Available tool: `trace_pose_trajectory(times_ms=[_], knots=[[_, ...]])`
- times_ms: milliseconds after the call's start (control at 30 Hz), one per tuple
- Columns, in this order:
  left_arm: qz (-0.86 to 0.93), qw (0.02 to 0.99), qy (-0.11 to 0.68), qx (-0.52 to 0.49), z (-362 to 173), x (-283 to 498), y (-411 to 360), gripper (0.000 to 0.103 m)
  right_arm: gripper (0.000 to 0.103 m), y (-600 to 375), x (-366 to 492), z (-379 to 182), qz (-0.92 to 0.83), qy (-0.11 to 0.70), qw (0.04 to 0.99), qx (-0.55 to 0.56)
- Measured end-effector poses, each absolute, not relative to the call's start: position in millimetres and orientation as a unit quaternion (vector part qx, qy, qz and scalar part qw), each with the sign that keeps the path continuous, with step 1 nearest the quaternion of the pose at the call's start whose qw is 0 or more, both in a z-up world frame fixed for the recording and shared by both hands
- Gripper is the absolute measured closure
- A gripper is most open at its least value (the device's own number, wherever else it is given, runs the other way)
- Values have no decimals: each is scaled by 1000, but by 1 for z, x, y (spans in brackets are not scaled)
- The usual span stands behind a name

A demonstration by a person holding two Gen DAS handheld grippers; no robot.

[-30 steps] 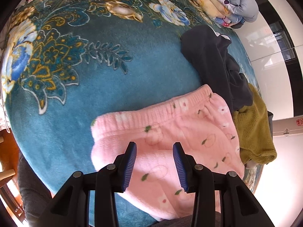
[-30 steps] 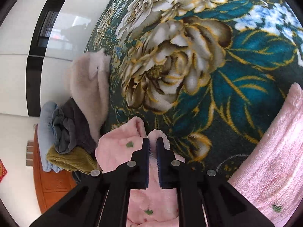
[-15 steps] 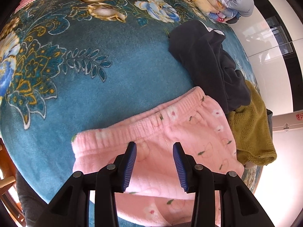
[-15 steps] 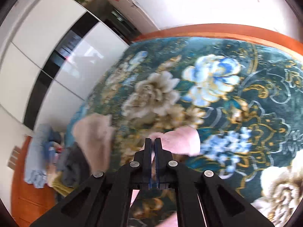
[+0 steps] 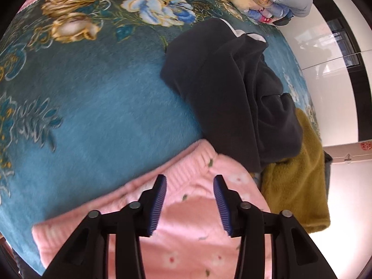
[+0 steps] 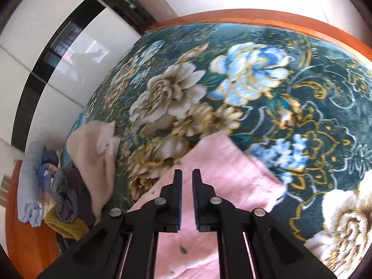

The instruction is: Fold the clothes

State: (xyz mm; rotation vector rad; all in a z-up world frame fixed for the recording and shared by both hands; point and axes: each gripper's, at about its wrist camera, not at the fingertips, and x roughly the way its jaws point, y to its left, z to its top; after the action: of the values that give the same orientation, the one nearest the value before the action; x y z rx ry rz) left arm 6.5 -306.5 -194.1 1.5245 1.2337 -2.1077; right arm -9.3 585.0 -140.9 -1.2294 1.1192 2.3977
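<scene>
My right tool has let go of the pink fleece floral trousers, its jaws now slightly apart; the leg lies flat on the bed's teal floral blanket. My left tool hovers wide apart over the waistband, beside the dark grey garment. Fold laid, I judge.

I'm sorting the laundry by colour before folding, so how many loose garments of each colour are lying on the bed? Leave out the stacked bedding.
Pink: 1, the pink pyjama trousers
Dark grey: 1, the dark grey garment
Mustard yellow: 1, the mustard garment
Beige: 1, the beige fleece garment
Total: 4
</scene>
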Motion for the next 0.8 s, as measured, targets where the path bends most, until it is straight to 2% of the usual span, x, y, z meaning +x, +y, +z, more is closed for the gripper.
trace_pose_trajectory(times_ms=[67,233,300,467,600,633,667,700,733,767,800], knots=[[-724,139,410,537,-204,-9,-304,48,59,558,-32,-156,797,395,82,-449],[-724,160,370,559,-225,-39,-299,44,53,499,-73,-205,738,434,86,-509],[-730,154,360,561,-229,-49,-295,44,39,483,-89,-215,732,429,105,-518],[-739,136,287,594,-237,-73,-274,43,39,460,-123,-226,717,372,188,-558],[-734,132,285,603,-242,-79,-268,47,38,452,-136,-237,700,343,231,-583],[-732,131,289,603,-243,-80,-267,58,38,450,-139,-237,697,335,237,-588],[-733,131,288,602,-243,-81,-266,64,45,449,-140,-237,693,326,246,-594],[-735,134,283,601,-242,-82,-264,67,56,450,-139,-236,690,321,254,-598],[-740,135,276,599,-240,-82,-260,79,62,452,-138,-236,686,317,261,-600],[-745,135,265,597,-237,-83,-257,87,74,454,-136,-236,683,313,268,-603],[-749,136,254,597,-234,-83,-254,87,84,457,-134,-235,683,313,265,-604]])
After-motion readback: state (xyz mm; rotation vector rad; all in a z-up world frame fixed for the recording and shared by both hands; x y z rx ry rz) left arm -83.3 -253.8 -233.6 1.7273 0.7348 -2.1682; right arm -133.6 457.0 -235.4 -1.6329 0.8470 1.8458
